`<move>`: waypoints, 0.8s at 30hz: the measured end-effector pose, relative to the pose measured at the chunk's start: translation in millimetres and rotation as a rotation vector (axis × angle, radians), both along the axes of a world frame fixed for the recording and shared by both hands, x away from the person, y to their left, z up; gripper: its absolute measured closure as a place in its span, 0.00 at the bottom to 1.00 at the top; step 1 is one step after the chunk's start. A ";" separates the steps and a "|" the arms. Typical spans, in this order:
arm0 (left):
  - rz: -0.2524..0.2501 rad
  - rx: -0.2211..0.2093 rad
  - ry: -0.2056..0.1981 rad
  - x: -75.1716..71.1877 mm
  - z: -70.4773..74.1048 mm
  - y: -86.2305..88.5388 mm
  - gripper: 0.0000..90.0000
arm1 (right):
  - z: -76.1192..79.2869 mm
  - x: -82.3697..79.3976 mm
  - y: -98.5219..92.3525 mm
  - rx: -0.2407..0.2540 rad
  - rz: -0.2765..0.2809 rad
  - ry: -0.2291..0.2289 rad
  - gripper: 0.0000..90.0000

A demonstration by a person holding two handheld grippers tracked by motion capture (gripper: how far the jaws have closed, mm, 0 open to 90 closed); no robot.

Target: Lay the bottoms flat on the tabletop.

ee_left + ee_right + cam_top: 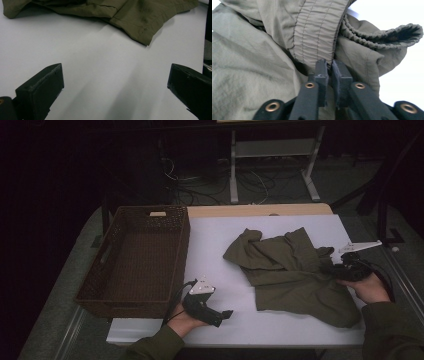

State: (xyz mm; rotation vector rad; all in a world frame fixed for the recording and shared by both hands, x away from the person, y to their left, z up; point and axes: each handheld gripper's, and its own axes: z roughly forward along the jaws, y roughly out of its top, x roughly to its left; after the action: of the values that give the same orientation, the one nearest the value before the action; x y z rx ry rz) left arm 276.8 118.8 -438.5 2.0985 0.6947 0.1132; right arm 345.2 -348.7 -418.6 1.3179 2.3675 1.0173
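In the high view an olive-green pair of shorts [292, 270] lies crumpled on the white table [220, 245], filling the centre right of the frame. The right gripper [334, 266] sits at the right edge of the cloth, held by the person's right hand [367, 287] coming in from the lower right. In the right gripper view its black jaws are pressed together at the lower centre of the frame, clamped on the gathered elastic waistband [317, 32] of the shorts [249, 75], which bunches up above them and folds over to the upper right.

The left gripper [226, 314] rests low in the high view, at the lower centre left of the frame, well apart from the shorts and pointing towards them. In the left gripper view its jaws stand wide apart at the lower left and lower right corners with bare white table [105, 82] between them; a hemmed edge of the shorts [130, 17] lies across the top of that frame.

A dark brown wicker basket [175, 265] stands on the left side of the table, just beside the left gripper
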 end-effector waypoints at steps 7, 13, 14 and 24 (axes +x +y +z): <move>-0.001 0.001 0.000 0.0 0.0 -0.1 0.00 | 2.9 -0.7 3.2 0.014 0.024 -0.014 0.97; -0.003 0.004 0.000 0.0 -0.2 -0.8 0.00 | 12.2 1.3 12.3 0.058 0.060 -0.051 0.99; -0.004 0.004 -0.001 -0.1 -0.2 -0.8 0.00 | 13.2 2.1 15.0 0.052 0.064 -0.054 0.99; -0.003 0.001 0.000 -0.1 -0.1 -0.3 0.00 | 14.5 3.4 9.8 0.026 0.002 -0.061 0.69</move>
State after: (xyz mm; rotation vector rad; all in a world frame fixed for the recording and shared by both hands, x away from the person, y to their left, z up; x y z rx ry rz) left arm 276.7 118.5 -438.6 2.1008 0.6910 0.1124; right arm 348.6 -338.9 -404.2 1.2748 2.3188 1.0775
